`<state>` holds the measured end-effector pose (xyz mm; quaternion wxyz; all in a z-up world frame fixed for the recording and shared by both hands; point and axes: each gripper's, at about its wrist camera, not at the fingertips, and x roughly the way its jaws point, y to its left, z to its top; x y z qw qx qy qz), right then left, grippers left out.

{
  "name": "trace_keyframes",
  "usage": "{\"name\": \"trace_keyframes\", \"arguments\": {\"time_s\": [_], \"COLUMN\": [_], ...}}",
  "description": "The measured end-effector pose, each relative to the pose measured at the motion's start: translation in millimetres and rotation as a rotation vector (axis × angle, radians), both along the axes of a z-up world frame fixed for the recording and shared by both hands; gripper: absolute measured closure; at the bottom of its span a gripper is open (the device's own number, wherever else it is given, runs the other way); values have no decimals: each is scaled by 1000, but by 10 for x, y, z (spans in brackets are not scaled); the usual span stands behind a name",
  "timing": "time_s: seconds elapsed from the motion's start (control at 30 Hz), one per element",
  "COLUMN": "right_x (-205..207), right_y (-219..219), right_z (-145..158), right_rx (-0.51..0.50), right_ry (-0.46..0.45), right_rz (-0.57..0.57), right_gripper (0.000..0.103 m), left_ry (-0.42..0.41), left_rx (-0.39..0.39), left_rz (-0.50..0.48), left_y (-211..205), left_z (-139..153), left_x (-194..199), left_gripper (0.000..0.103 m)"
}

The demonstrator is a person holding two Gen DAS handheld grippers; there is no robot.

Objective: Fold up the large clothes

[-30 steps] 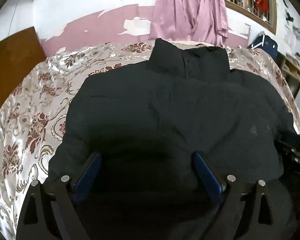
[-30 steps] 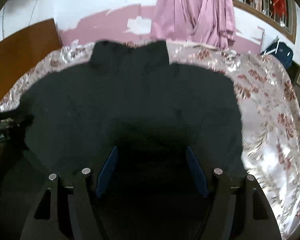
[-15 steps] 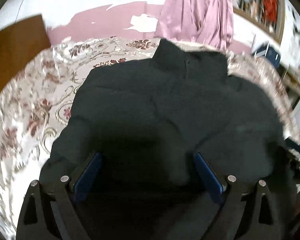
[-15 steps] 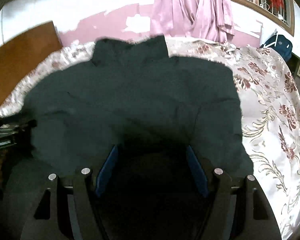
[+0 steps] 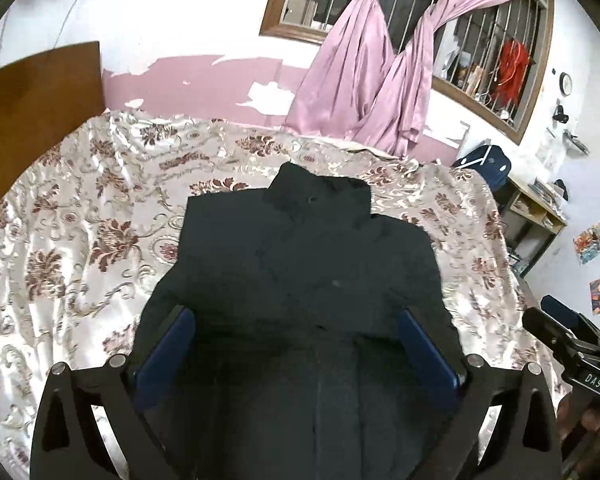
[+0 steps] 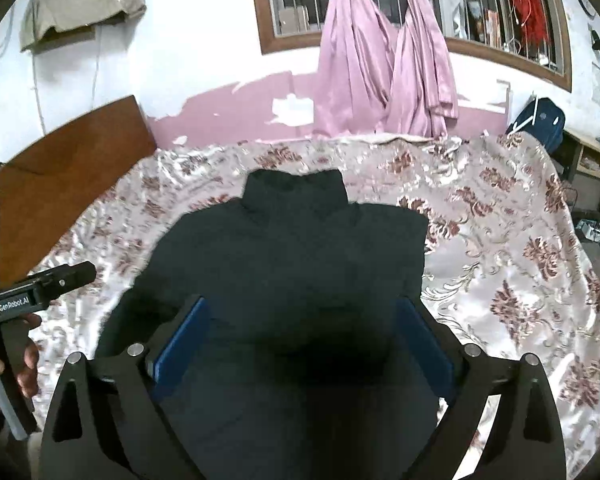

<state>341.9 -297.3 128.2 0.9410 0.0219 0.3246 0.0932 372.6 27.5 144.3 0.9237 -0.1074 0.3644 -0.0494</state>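
A black high-collared jacket (image 5: pixel 308 260) (image 6: pixel 292 248) lies flat on the flowered bed cover (image 5: pixel 80 240) (image 6: pixel 520 260), collar toward the wall and sleeves tucked in. My left gripper (image 5: pixel 292 316) hovers above the jacket's near half, its jaws opening wide. No cloth is pinched between its blue pads (image 5: pixel 168 344). My right gripper (image 6: pixel 300 304) hangs over the same near half, jaws likewise opening and gripping nothing. Each gripper shows in the other's view: the right gripper (image 5: pixel 572 344) at the right edge, the left gripper (image 6: pixel 40 288) at the left edge with a hand on its handle.
A brown wooden headboard (image 5: pixel 32 92) (image 6: pixel 68 152) stands at the bed's left end. Pink curtains (image 5: pixel 372 80) hang from a barred window behind the bed. A blue bag (image 5: pixel 488 164) and a wooden shelf (image 5: pixel 536 208) stand past the bed's right end.
Both grippers have lifted up and back from the jacket, which now looks smaller and lies whole on the bed. The right jaws have spread wider.
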Motion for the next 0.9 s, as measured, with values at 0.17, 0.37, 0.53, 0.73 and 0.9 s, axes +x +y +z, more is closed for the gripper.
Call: {"name": "trace_keyframes", "arguments": {"time_s": [0.17, 0.37, 0.53, 0.73, 0.9], "right_x": [-492, -937, -1103, -1104, -888], "right_y": [108, 96, 91, 144, 203], "right_z": [411, 862, 1181, 1450, 1549], "right_rx": [-18, 41, 67, 42, 38], "right_ry": [17, 11, -12, -29, -15], "right_rz": [-21, -33, -23, -21, -24], "right_gripper": [9, 9, 9, 9, 9], "left_ry": [3, -32, -41, -54, -46], "left_rx": [52, 87, 87, 78, 66], "left_rz": [4, 17, 19, 23, -5], "left_y": [-23, -11, -47, -59, -14], "left_z": [390, 895, 1199, 1390, 1352], "left_x": [-440, -805, -777, -667, -407], "left_gripper": [0, 0, 0, 0, 0]}}
